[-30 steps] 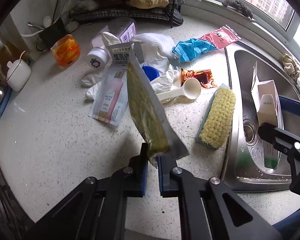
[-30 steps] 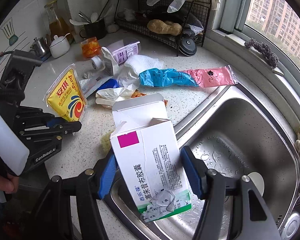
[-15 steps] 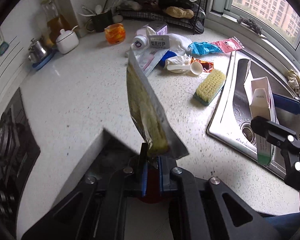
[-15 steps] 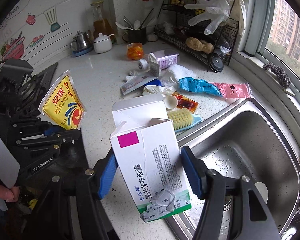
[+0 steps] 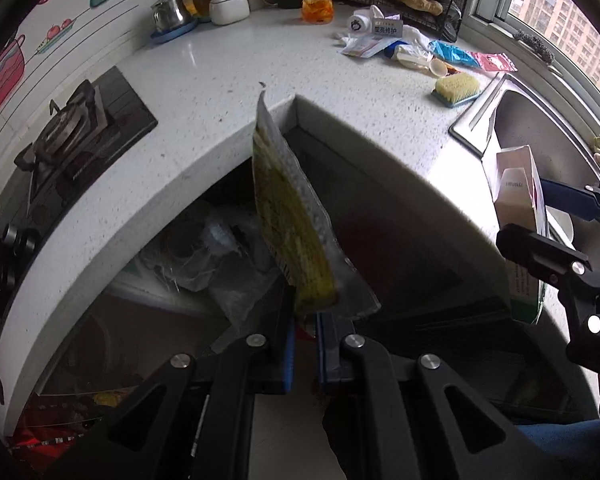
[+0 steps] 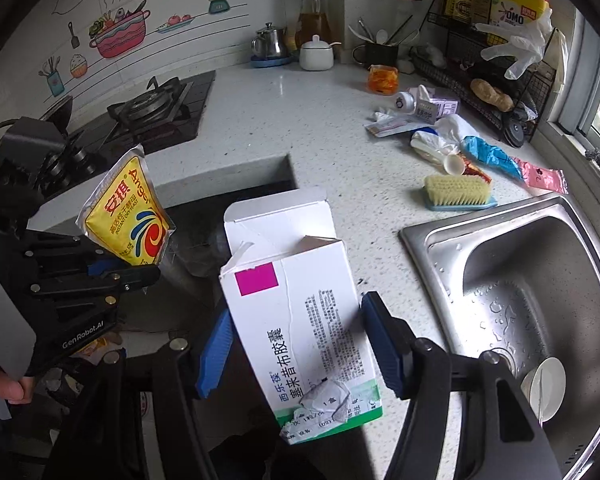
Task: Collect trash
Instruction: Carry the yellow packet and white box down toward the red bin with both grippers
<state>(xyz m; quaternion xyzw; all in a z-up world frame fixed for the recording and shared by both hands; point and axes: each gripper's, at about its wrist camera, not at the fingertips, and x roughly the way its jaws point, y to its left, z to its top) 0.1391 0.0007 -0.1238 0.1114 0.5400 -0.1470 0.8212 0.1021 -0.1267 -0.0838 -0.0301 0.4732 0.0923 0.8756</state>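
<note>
My left gripper (image 5: 303,322) is shut on the bottom edge of a yellow foil yeast packet (image 5: 290,224), held upright off the counter's front edge, above a clear plastic bag (image 5: 216,256) in the dark space below. The packet (image 6: 128,216) and left gripper (image 6: 138,270) also show in the right wrist view. My right gripper (image 6: 300,344) is shut on an opened white medicine box (image 6: 300,320) with a pink square, held off the counter edge beside the sink (image 6: 540,300). The box (image 5: 520,220) shows at the right of the left wrist view.
A pile of trash lies on the white counter (image 6: 300,128): blue and pink wrappers (image 6: 512,164), white gloves (image 6: 440,140), a spoon (image 6: 454,165), a scrub brush (image 6: 458,192), small boxes (image 6: 436,108). A gas stove (image 6: 148,112) is at left, a wire rack (image 6: 492,80) at back.
Both grippers have pulled back from the counter with their loads. They now hang past the front edge, over the dark space with the plastic bag.
</note>
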